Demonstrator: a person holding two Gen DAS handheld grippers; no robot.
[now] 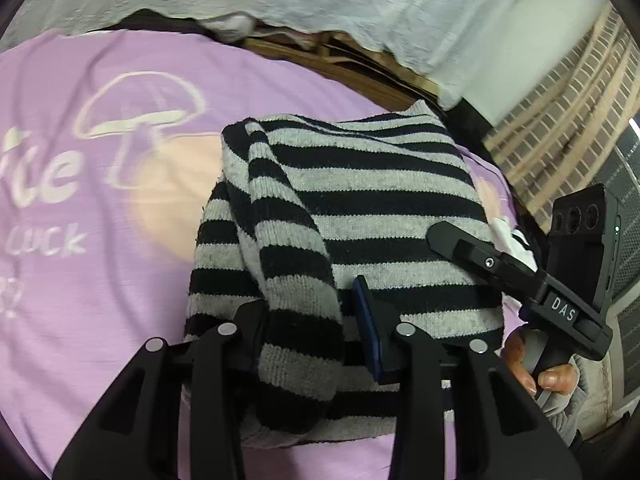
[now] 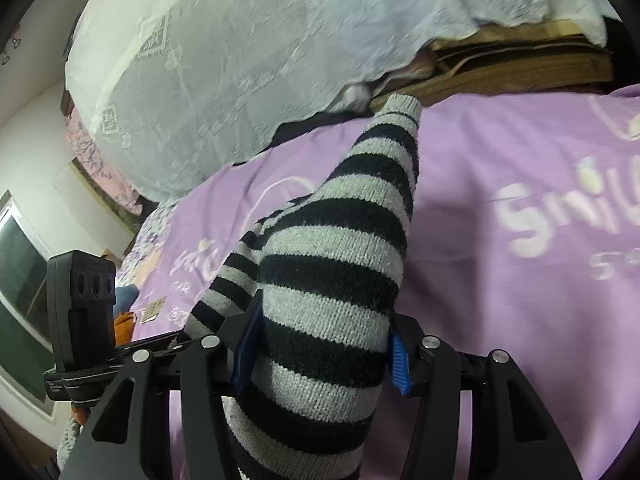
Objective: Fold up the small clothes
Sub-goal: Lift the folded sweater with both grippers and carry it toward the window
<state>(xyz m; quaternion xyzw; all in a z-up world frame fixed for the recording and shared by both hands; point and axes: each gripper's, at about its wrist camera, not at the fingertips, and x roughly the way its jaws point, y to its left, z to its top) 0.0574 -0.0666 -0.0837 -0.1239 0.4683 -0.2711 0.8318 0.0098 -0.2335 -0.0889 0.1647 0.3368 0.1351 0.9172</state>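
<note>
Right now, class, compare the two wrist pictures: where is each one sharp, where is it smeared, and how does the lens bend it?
Left wrist view: striped sweater sharp, lettering on the purple sheet smeared, brick wall curved at the rim. Right wrist view: the sweater's knit crisp, white lace cloth and sheet lettering blurred, corners black.

Left tool angles downward, jaws clamped on striped knit. Right tool likewise grips a thicker bunch; a hand holds its handle.
</note>
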